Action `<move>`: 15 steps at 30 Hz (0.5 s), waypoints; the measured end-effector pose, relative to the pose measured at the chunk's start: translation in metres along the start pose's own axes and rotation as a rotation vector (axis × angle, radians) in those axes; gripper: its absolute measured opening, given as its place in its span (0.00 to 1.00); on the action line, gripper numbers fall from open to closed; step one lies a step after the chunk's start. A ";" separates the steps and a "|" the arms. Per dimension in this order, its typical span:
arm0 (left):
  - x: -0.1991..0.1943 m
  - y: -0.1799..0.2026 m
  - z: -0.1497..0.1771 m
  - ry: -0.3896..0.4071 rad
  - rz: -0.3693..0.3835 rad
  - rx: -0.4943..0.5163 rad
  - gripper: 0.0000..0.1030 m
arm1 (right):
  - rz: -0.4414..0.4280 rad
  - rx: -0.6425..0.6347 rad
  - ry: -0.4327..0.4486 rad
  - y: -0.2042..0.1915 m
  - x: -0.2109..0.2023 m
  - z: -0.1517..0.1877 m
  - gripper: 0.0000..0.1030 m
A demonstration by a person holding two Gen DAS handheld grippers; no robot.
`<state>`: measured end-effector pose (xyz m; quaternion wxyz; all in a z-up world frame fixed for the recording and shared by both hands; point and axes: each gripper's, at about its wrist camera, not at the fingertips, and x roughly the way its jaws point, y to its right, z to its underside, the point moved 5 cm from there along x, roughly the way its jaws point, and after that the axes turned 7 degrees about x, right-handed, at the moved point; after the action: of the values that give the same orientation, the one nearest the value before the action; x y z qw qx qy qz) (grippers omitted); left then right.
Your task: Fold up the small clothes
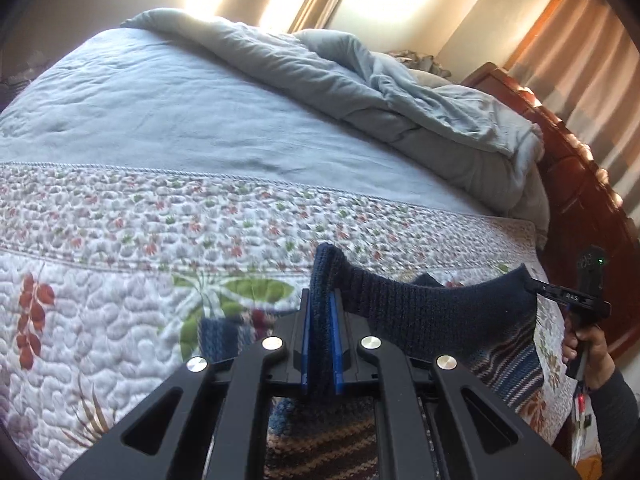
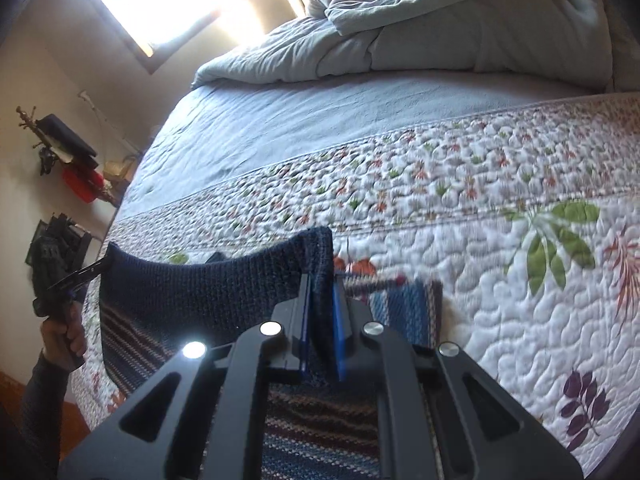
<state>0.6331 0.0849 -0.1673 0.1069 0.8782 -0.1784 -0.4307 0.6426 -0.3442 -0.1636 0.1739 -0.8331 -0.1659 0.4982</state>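
A small knitted garment [image 1: 424,304], with a navy ribbed edge and a striped body, hangs stretched between both grippers above the quilt. My left gripper [image 1: 322,300] is shut on one corner of the navy edge, and the knit bunches between its blue pads [image 1: 306,344]. At the far right of that view, the right gripper [image 1: 534,286], held in a hand, pinches the other corner. In the right wrist view my right gripper [image 2: 322,292] is shut on the garment [image 2: 200,292], and the left gripper [image 2: 98,268] grips the far corner. The striped lower part trails onto the bed.
A floral quilt [image 1: 120,288] covers the near part of the bed, with a pale blue blanket [image 1: 160,120] beyond it. A crumpled grey duvet [image 1: 400,92] lies at the back. A wooden bed frame [image 1: 580,184] and curtains stand on the right. Cluttered wall shelves [image 2: 72,160] are on the left.
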 end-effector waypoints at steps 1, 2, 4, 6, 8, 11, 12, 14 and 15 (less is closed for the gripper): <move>0.009 -0.002 -0.005 -0.010 -0.023 -0.003 0.08 | 0.015 0.002 -0.003 -0.001 0.007 -0.007 0.08; 0.016 -0.005 -0.009 -0.020 -0.034 -0.009 0.08 | 0.031 0.002 -0.006 0.000 0.012 -0.009 0.08; 0.036 -0.013 -0.011 -0.061 -0.070 -0.023 0.08 | 0.074 -0.003 -0.017 0.000 0.027 -0.016 0.08; 0.057 -0.021 -0.007 -0.115 -0.115 -0.024 0.08 | 0.105 0.003 -0.037 0.006 0.040 -0.018 0.08; 0.073 -0.028 0.002 -0.161 -0.149 -0.020 0.08 | 0.149 0.009 -0.060 0.013 0.056 -0.018 0.08; 0.089 -0.032 0.006 -0.186 -0.170 -0.030 0.08 | 0.180 0.005 -0.063 0.017 0.069 -0.021 0.08; 0.090 -0.034 0.005 -0.182 -0.170 -0.033 0.08 | 0.180 0.009 -0.055 0.017 0.071 -0.024 0.08; 0.090 -0.034 -0.001 -0.160 -0.158 -0.037 0.08 | 0.182 0.012 -0.040 0.019 0.073 -0.029 0.08; 0.088 -0.034 -0.004 -0.146 -0.153 -0.037 0.08 | 0.180 0.018 -0.038 0.022 0.075 -0.031 0.08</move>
<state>0.6941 0.0804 -0.2399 0.0767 0.8533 -0.1103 -0.5037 0.7063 -0.3336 -0.2180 0.1329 -0.8335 -0.0890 0.5288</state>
